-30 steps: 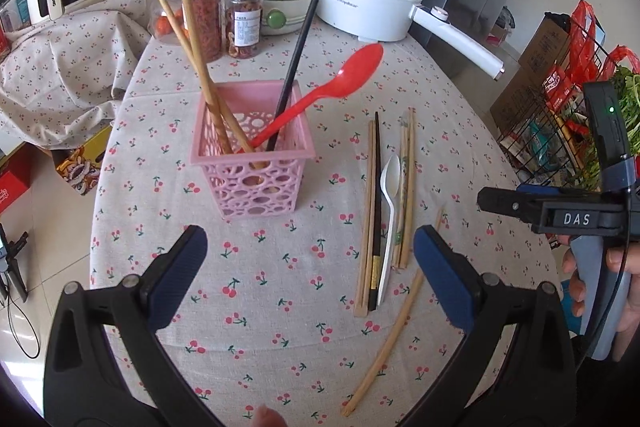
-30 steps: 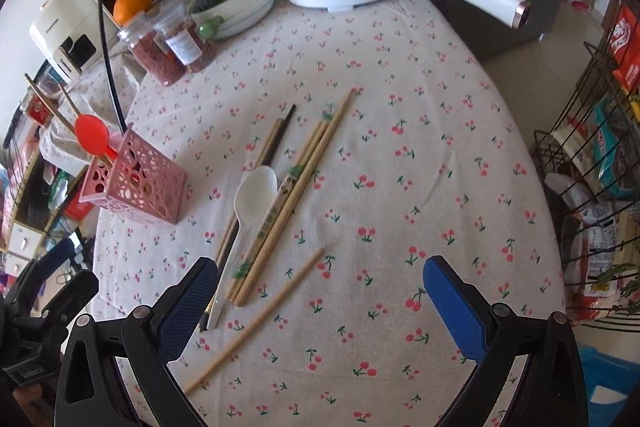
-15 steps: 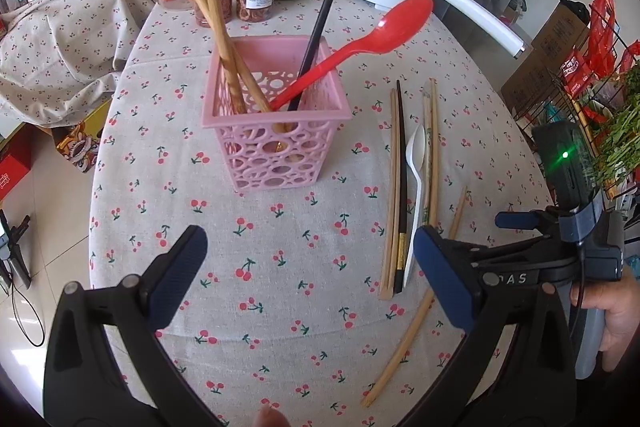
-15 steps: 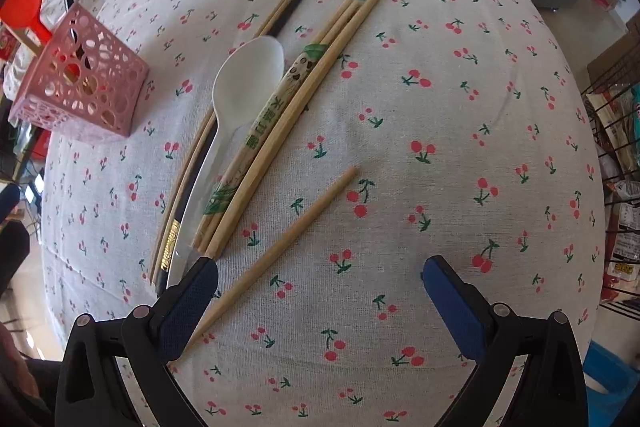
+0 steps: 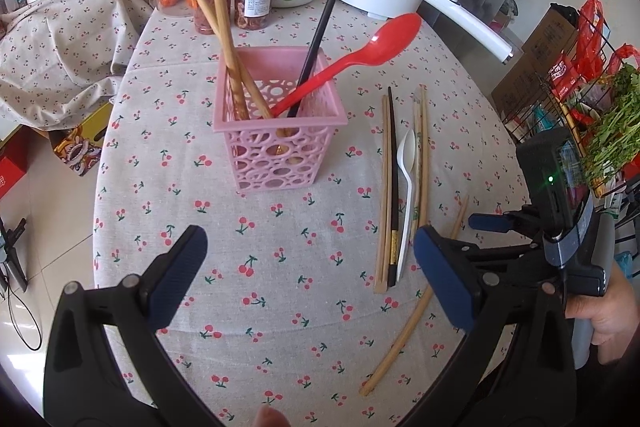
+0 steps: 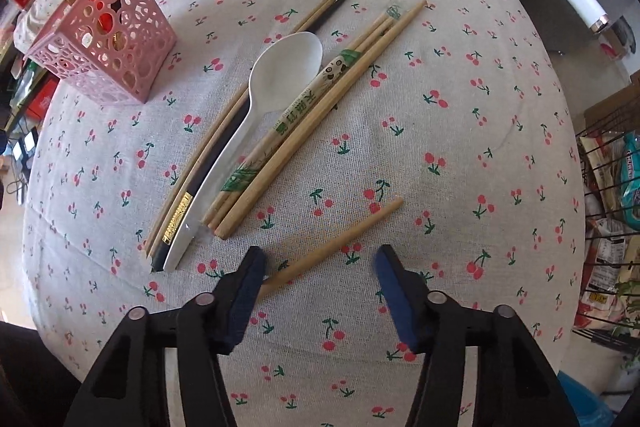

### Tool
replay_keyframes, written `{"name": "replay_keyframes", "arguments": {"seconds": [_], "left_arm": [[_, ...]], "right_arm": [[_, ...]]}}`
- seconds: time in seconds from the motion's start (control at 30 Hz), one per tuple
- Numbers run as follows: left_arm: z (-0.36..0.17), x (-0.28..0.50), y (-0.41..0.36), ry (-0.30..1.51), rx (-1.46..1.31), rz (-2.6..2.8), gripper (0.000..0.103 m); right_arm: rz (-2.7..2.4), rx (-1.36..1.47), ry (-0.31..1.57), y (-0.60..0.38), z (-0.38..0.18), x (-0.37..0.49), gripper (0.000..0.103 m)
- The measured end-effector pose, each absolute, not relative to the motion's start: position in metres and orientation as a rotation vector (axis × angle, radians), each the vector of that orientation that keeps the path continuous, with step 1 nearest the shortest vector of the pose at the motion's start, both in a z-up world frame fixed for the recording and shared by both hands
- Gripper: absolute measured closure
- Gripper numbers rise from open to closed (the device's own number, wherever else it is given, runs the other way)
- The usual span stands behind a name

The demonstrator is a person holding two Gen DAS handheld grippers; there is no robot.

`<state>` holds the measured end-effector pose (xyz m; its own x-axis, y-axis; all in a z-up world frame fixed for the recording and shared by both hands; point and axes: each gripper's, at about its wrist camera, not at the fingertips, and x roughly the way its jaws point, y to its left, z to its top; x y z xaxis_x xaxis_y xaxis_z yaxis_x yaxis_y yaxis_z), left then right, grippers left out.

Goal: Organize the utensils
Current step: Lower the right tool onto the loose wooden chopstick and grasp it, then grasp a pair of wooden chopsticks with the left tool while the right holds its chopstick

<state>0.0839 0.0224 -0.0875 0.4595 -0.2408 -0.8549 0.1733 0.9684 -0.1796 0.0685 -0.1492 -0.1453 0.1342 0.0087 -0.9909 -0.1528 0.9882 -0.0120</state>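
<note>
One stray: a single bamboo chopstick (image 6: 332,247) lies by itself on the cherry-print tablecloth (image 6: 460,131), near edge of the table, right of the main bundle and well apart from the pink basket (image 6: 104,43).
Bundle: a white spoon (image 6: 256,119), a black chopstick (image 6: 208,183) and several bamboo sticks, one pair in a printed paper sleeve (image 6: 304,103), lie side by side between the stray and the basket.
Basket: upright at far left, already holding a red spoon (image 5: 356,55), two wooden chopsticks and one black one.
Right gripper (image 6: 318,261): pointing straight down over the stray's near half; its jaws have just been closing, now about half open, with the stick lying slantwise between them. The left pad covers the stick where it passes; the right pad stands clear of it. Nothing is gripped yet.
Left gripper (image 5: 308,267): wide open and empty, hovering over bare cloth near the basket.
Step in hand: pinching up the stray chopstick, as I judge it.
Doing it well: get the pad tips down to the cloth so the thin round stick cannot slip under them; close squarely across its width.
Risk: held toward one end, the long stick will likely droop or swing; lift slowly, then tip it upright before the basket.
</note>
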Motion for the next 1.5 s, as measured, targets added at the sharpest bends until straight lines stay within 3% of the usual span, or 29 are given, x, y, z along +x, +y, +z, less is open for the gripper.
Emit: {"name": "replay_keyframes", "arguments": {"seconds": [0.1,0.13,0.23,0.37,0.47,0.6,0.73,0.93,1.23,1.4,1.5], "left_arm": [[-0.088,0.084,0.023,1.065,-0.074,-0.254,0.001],[-0.088,0.083,0.023,1.066,-0.073,-0.253,0.001],[-0.089,0.083,0.02,1.072,-0.065,-0.261,0.001],[-0.088,0.082,0.014,1.077,-0.051,-0.28,0.001],[-0.088,0.081,0.012,1.081,-0.044,-0.291,0.001],[-0.088,0.081,0.01,1.084,-0.034,-0.297,0.001],[-0.091,0.08,0.009,1.103,-0.034,-0.303,0.001],[-0.092,0.076,0.0,1.115,-0.004,-0.318,0.001],[-0.093,0.075,-0.016,1.119,0.015,-0.343,0.001],[-0.092,0.073,-0.026,1.091,0.047,-0.318,0.001],[-0.089,0.072,-0.033,1.078,0.06,-0.318,0.001]], "right_arm": [[0.112,-0.112,1.424,-0.154,-0.134,0.072,0.082],[0.11,-0.104,1.42,-0.156,-0.133,0.072,0.084],[0.093,-0.047,1.413,-0.17,-0.129,0.076,0.085],[0.084,0.027,1.406,-0.191,-0.121,0.081,0.073],[0.095,0.045,1.422,-0.195,-0.122,0.083,0.072],[0.11,-0.091,1.435,-0.176,-0.131,0.077,0.071],[0.129,-0.133,1.425,-0.168,-0.127,0.074,0.086],[0.106,-0.165,1.392,-0.18,-0.126,0.083,0.097],[0.097,-0.022,1.379,-0.229,-0.129,0.097,0.095],[0.144,-0.024,1.388,-0.231,-0.13,0.104,0.074],[0.121,-0.076,1.385,-0.205,-0.132,0.09,0.074]]}}
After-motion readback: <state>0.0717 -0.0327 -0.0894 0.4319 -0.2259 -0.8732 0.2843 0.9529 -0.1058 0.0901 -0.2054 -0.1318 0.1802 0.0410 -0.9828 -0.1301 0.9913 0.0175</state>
